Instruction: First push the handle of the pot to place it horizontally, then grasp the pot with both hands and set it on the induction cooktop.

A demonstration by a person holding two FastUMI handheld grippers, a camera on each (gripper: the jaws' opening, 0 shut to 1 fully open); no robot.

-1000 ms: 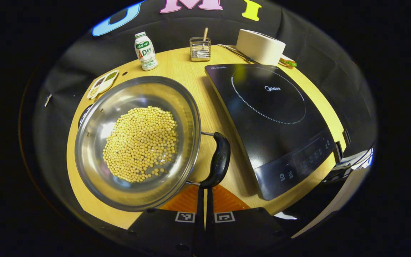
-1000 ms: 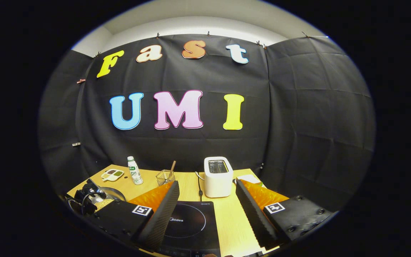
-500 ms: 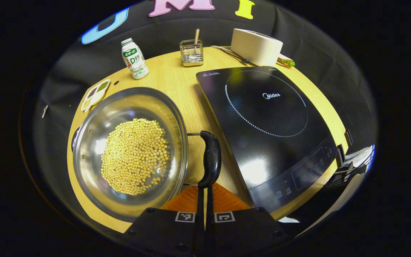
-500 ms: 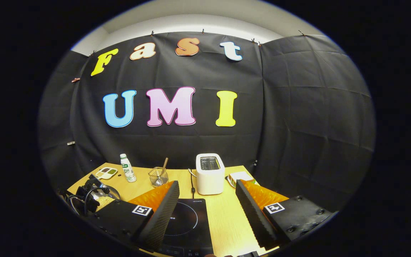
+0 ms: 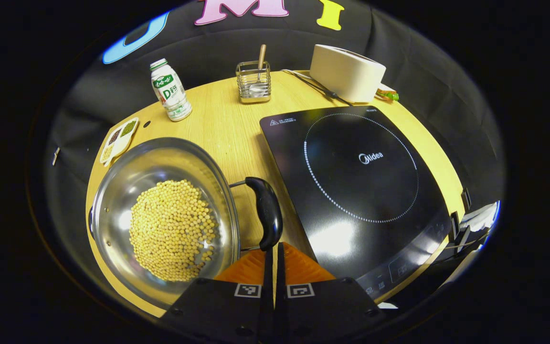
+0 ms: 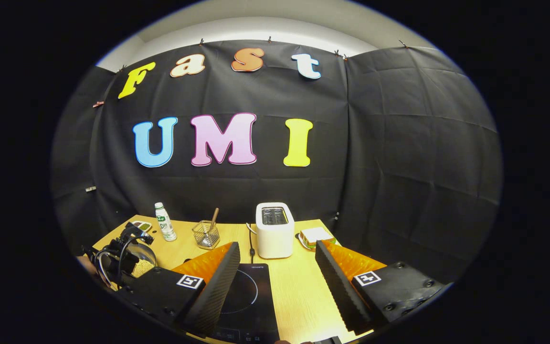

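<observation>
A steel pot [image 5: 112, 191] with yellow beans [image 5: 172, 229] in it sits on the left of the wooden table [image 5: 227, 124]. Its black side handle [image 5: 266, 212] faces the black induction cooktop [image 5: 361, 181] on the right. My left gripper [image 5: 274, 249] is shut with nothing between its fingers, and its tips touch the near end of that handle. In the right gripper view my right gripper [image 6: 277, 246] hangs open and holds nothing above the cooktop's [image 6: 251, 296] near edge. The pot [image 6: 143, 265] and the left gripper [image 6: 122, 248] show at the far left there.
Along the table's back edge stand a small bottle [image 5: 169, 91], a wire basket with a spoon [image 5: 253, 83] and a white toaster [image 5: 346, 74] with its cord. A little compartment dish [image 5: 118, 138] lies behind the pot. A sandwich on a plate [image 6: 315, 235] sits right of the toaster [image 6: 275, 229].
In the left gripper view the pot and its handle have slid left, and the handle's far end has swung leftward with my shut fingertips on it. The right gripper view has drifted slightly right.
</observation>
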